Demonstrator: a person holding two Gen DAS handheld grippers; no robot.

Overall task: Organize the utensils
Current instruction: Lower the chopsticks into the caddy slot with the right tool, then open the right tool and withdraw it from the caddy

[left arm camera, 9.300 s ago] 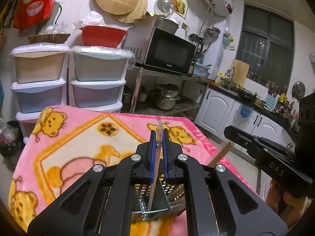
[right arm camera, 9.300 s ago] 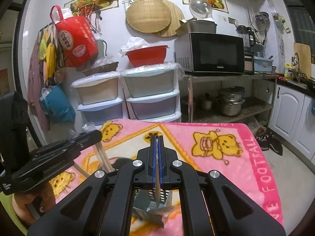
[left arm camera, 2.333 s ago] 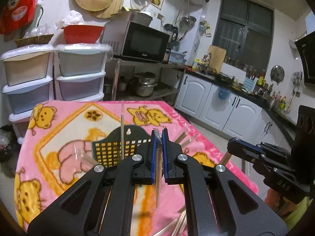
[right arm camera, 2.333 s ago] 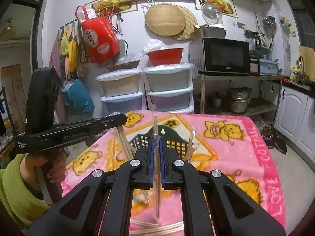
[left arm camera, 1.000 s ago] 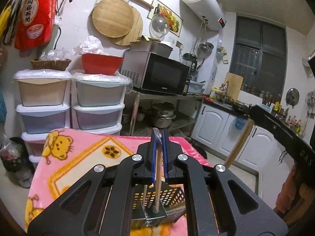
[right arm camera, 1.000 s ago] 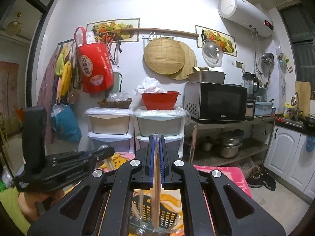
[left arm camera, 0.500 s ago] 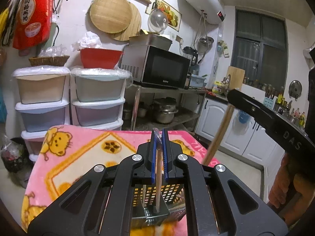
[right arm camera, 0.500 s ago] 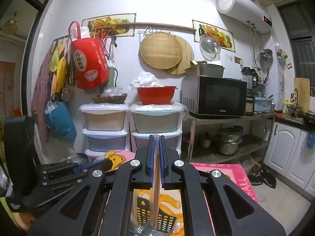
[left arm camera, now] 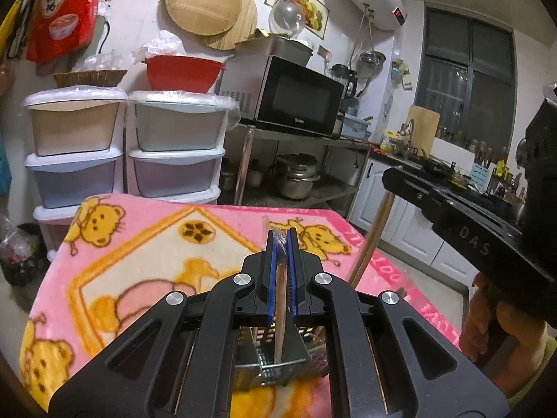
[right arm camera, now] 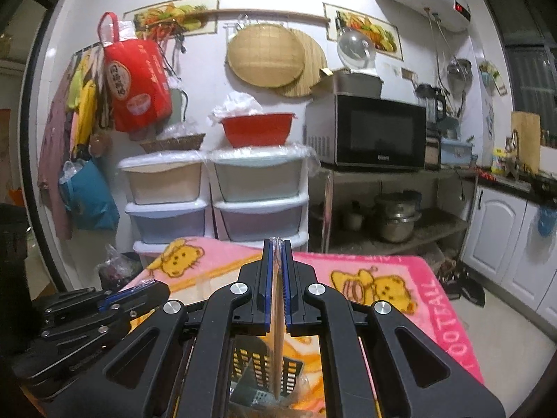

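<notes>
My left gripper (left arm camera: 280,241) is shut on a pale wooden chopstick (left arm camera: 280,313) that hangs straight down between the blue pads. Its lower end is inside a black perforated utensil holder (left arm camera: 296,345) just below. In the left wrist view my right gripper (left arm camera: 393,178) comes in from the right, with its chopstick (left arm camera: 372,240) slanting down toward the holder. In the right wrist view my right gripper (right arm camera: 276,248) is shut on that chopstick (right arm camera: 277,331), whose tip reaches into the holder (right arm camera: 257,365). My left gripper (right arm camera: 153,287) shows at the lower left.
The holder stands on a table covered by a pink bear blanket (left arm camera: 139,244). Stacked plastic drawers (left arm camera: 122,146) and a metal shelf with a microwave (left arm camera: 296,97) stand behind it. White cabinets (right arm camera: 504,237) line the right side. A person's hand (left arm camera: 487,313) holds the right gripper.
Both grippers have come down toward the table, each still holding its chopstick. The blanket and holder now fill more of both views, and the chopstick ends sit lower in the holder.
</notes>
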